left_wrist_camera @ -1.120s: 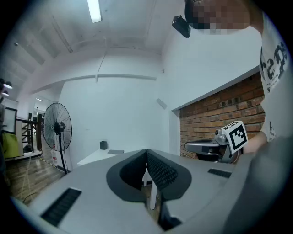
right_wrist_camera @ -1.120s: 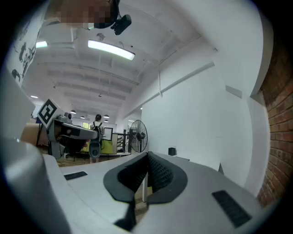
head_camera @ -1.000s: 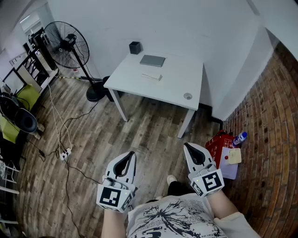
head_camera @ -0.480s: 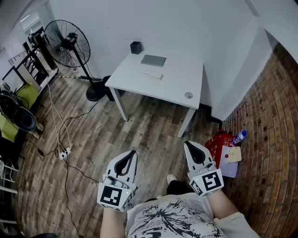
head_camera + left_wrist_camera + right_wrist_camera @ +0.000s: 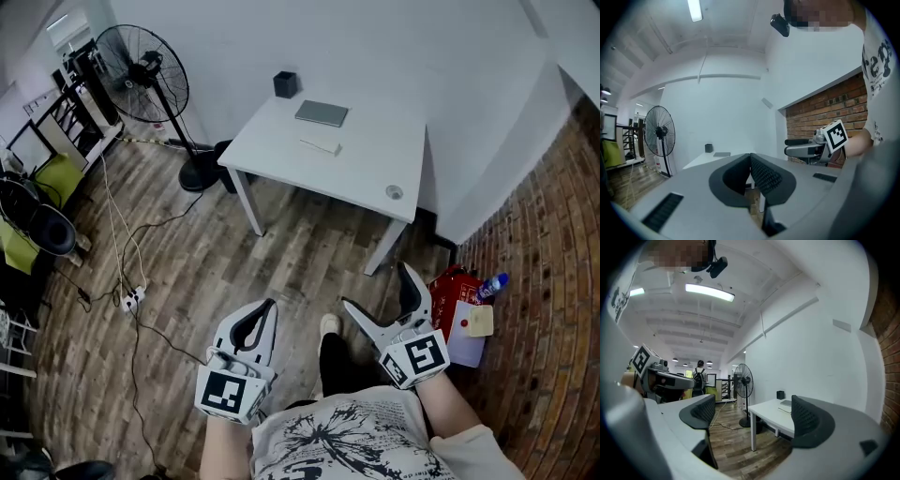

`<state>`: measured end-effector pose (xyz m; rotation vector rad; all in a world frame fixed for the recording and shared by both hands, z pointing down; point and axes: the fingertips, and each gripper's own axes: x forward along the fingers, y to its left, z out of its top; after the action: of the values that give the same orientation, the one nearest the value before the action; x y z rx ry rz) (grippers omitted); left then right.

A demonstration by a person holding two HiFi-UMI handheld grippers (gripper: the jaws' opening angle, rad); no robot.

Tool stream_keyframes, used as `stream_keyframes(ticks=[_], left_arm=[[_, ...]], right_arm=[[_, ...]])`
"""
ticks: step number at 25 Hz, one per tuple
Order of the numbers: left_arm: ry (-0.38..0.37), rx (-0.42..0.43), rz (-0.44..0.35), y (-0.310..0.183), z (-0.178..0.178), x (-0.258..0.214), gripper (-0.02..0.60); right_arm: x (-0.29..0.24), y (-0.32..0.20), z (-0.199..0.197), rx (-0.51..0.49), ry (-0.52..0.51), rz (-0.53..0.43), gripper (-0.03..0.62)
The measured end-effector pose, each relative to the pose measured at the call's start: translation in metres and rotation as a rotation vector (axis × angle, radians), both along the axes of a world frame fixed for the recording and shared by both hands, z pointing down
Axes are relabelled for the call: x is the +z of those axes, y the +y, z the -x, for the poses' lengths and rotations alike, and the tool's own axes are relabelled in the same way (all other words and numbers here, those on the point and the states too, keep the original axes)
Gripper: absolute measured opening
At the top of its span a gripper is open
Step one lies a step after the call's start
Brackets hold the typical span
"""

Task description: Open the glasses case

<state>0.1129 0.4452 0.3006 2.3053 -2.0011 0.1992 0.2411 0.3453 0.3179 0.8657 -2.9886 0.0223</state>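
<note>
Person stands on the wood floor, well apart from the white table (image 5: 375, 155). Left gripper (image 5: 268, 306) is clenched, jaws together, nothing between them. Right gripper (image 5: 377, 285) has its jaws opening wide, nothing between them. Glasses case (image 5: 321, 144), probably the pale slim thing, lies on the table beside a grey flat pad (image 5: 322, 113). Fan (image 5: 150, 70) stands left of the table.

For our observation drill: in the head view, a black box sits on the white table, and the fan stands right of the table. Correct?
No: the head view shows the fan left of the table. The box does sit on it.
</note>
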Motion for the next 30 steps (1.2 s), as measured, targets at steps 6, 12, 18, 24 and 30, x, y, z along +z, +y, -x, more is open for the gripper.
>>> stream_keyframes(ticks=[6, 12, 18, 24, 30], left_arm=[[-0.015, -0.023, 0.031, -0.066, 0.036, 0.021, 0.014], [-0.009, -0.033, 0.021, -0.175, 0.084, 0.014, 0.014], [0.007, -0.037, -0.013, -0.282, 0.124, 0.014, 0.014], [0.009, -0.019, 0.008, -0.351, 0.148, 0.022, 0.014], [0.023, 0.021, 0.054, -0.413, 0.168, 0.043, 0.014]], right_arm=[[0.022, -0.075, 0.046, -0.043, -0.002, 0.047, 0.506], [0.020, -0.181, 0.098, -0.071, 0.012, 0.044, 0.499], [0.021, -0.287, 0.129, -0.048, 0.029, 0.040, 0.485], [0.027, -0.355, 0.151, -0.020, 0.054, 0.076, 0.471], [0.040, -0.409, 0.171, 0.015, 0.101, 0.108, 0.459]])
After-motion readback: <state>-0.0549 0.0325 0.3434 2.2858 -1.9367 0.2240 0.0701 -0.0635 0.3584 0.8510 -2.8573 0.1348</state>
